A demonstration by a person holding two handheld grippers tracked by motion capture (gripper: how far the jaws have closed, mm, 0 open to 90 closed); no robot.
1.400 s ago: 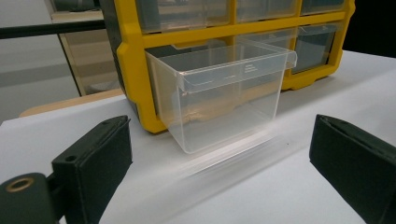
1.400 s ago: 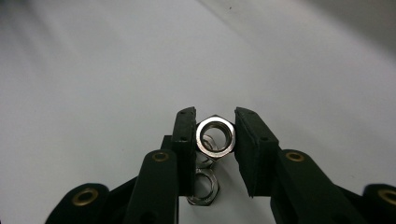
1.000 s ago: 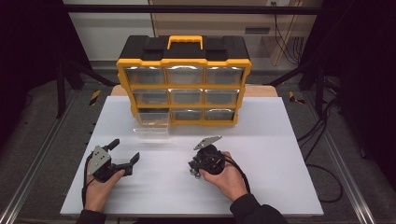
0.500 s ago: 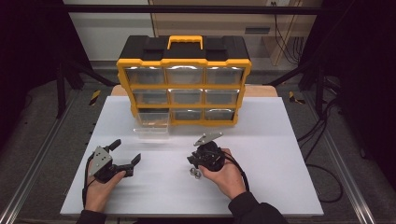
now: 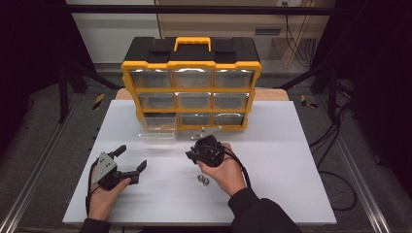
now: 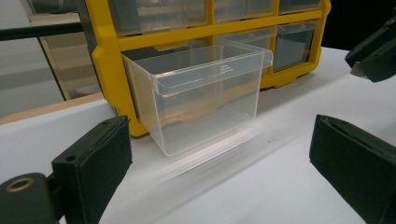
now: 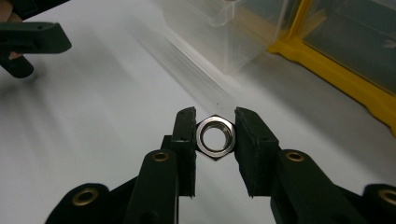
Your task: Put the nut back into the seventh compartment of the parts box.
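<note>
A steel hex nut (image 7: 215,153) sits clamped between the pads of my right gripper (image 7: 215,126), flat face toward the camera. In the high view that right gripper (image 5: 192,154) hovers above the white table (image 5: 291,160), its jaws aimed left toward the clear plastic drawer (image 5: 158,130). The drawer (image 6: 205,98) stands empty on the table in front of the yellow organizer (image 5: 192,82). My left gripper (image 5: 132,157) rests low at the left with its jaws wide open and nothing between them (image 6: 224,163). Two loose nuts (image 5: 201,179) lie beside the right hand.
The organizer's bottom-left slot (image 5: 158,118) is vacant behind the drawer; its other drawers are in place. Metal rails (image 5: 34,179) run along both sides of the table. A cable (image 5: 335,141) trails off the right edge.
The right gripper has lifted and shifted away from me toward the drawer, carrying the nut. Two nuts now show on the table beside it. The left gripper has stayed put.
</note>
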